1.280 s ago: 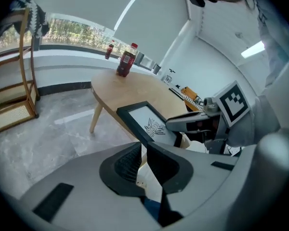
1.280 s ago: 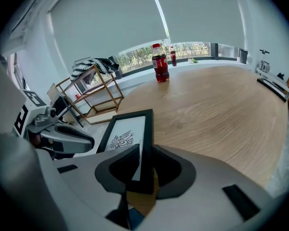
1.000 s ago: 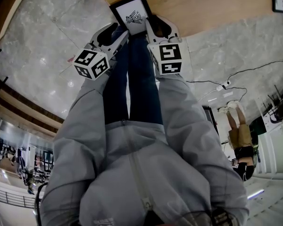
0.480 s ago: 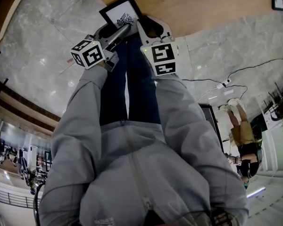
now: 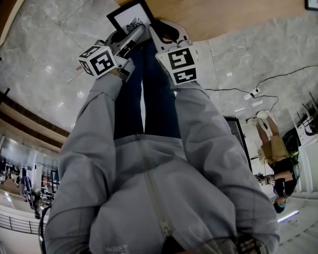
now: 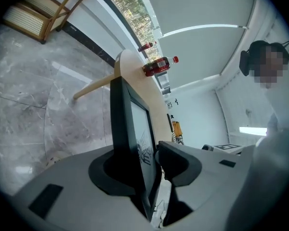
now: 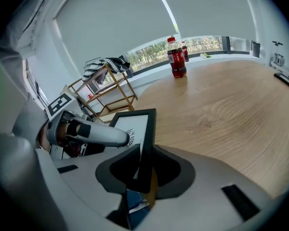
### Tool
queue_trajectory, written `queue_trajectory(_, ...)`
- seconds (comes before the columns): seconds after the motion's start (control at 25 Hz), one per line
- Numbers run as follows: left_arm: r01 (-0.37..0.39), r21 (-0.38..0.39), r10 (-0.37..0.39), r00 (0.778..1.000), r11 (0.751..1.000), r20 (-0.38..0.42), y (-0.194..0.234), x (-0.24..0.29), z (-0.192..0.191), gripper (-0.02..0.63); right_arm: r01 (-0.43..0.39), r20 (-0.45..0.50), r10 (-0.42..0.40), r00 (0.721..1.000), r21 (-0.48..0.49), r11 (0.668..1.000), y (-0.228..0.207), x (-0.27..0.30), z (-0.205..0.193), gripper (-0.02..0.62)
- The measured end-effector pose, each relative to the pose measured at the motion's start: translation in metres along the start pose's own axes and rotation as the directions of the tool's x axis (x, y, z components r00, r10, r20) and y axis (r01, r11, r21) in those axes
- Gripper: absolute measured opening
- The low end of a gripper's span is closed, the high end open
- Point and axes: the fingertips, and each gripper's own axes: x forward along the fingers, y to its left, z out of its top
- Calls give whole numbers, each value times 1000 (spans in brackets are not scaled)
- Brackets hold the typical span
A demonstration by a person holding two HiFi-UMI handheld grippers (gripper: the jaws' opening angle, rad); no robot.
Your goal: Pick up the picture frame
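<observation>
Over the last second the left gripper (image 5: 130,35) has rolled and re-set its hold, and the picture frame (image 5: 128,16) has swung leftward at the tabletop (image 5: 217,7) edge. I judge it lifted. Both grippers' jaws are closing on the frame, the right gripper (image 5: 158,29) pinching its rim. Only the right gripper view shows the left finger (image 7: 98,134) across the print; the head view hides both grips.
</observation>
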Motion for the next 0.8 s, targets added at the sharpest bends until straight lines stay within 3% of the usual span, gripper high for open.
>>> queue_trajectory(0.12,-23,21,23,1000,1000,-17,1,-3,-2,88,-12,-4,12,1000,15,1000,0,2,-1,92)
queue_trajectory(0.52,-77,-1,77,994,997,-72,-16,-12,1,38,-28,-53,31,998,72,997,6,-5,3,92)
queue_trajectory(0.8,-154,2,153,980,988,-127,-35,-16,3,29,37,-108,-28,994,86,996,3,-40,7,92)
